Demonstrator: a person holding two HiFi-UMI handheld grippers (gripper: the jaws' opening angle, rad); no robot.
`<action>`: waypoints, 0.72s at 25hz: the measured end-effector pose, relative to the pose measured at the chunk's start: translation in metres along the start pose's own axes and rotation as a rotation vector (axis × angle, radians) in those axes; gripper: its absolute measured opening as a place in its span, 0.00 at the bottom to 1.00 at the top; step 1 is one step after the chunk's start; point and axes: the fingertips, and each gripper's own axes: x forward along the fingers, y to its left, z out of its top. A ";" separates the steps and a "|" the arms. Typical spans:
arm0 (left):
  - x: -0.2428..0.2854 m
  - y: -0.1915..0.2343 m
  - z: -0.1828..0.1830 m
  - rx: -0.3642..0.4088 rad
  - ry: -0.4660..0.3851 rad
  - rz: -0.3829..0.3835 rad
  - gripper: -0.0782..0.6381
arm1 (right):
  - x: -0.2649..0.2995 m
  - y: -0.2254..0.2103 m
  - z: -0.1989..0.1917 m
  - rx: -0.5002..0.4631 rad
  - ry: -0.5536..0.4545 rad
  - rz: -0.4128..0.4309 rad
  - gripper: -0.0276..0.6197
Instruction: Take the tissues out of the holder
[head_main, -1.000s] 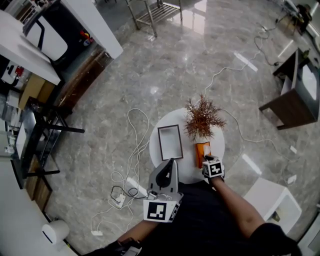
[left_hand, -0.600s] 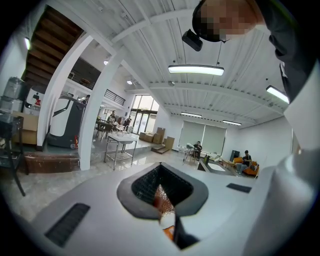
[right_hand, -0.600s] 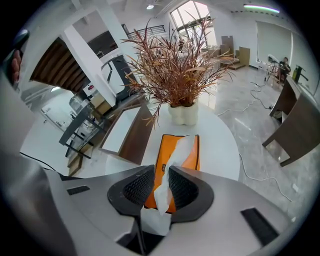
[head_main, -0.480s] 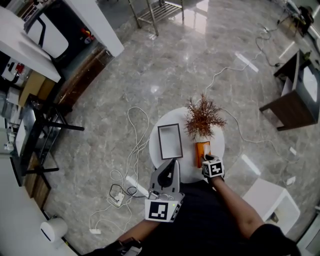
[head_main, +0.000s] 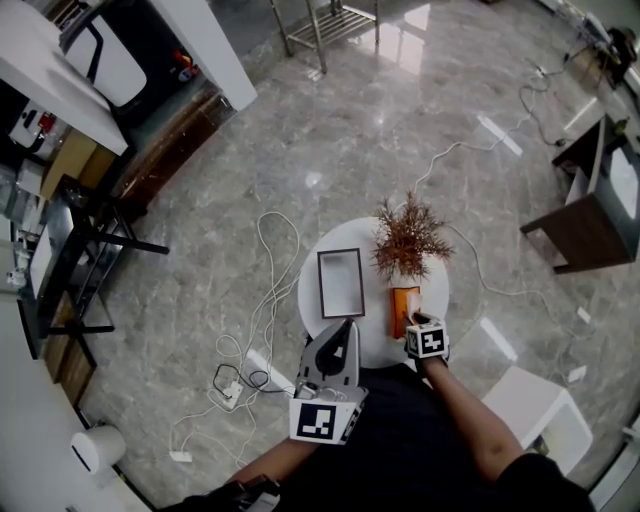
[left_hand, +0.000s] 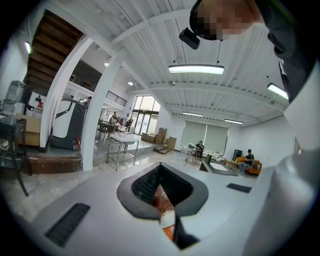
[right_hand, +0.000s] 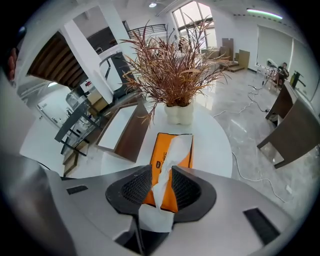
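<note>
Viewed from overhead, the person wears what appears to be a black short-sleeved top (head_main: 400, 440). The left gripper (head_main: 345, 325) and right gripper (head_main: 416, 320) have smooth grey shells, black ribbed pads (right_hand: 136, 186), and a white cube (head_main: 427, 341) printed with black square markers.

The left gripper (head_main: 346, 325) is held low at the centre of the head view, nearly level, its jaws closed together on nothing. The right gripper (head_main: 413, 320) is pointed steeply down just to its right, with the forearm (head_main: 465, 415) stretched in from the lower right. Its jaws have just been opening, and a tissue (right_hand: 175, 150) is seen loose between them.
</note>
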 end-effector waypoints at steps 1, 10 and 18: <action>0.001 0.000 0.000 -0.001 -0.003 -0.001 0.11 | -0.001 0.000 0.003 -0.007 -0.004 0.000 0.21; 0.003 -0.001 0.004 -0.018 -0.012 -0.016 0.11 | -0.010 -0.008 0.002 0.009 0.004 -0.041 0.21; -0.004 0.003 0.004 -0.022 -0.019 -0.017 0.11 | -0.019 -0.007 0.014 0.027 -0.076 -0.073 0.21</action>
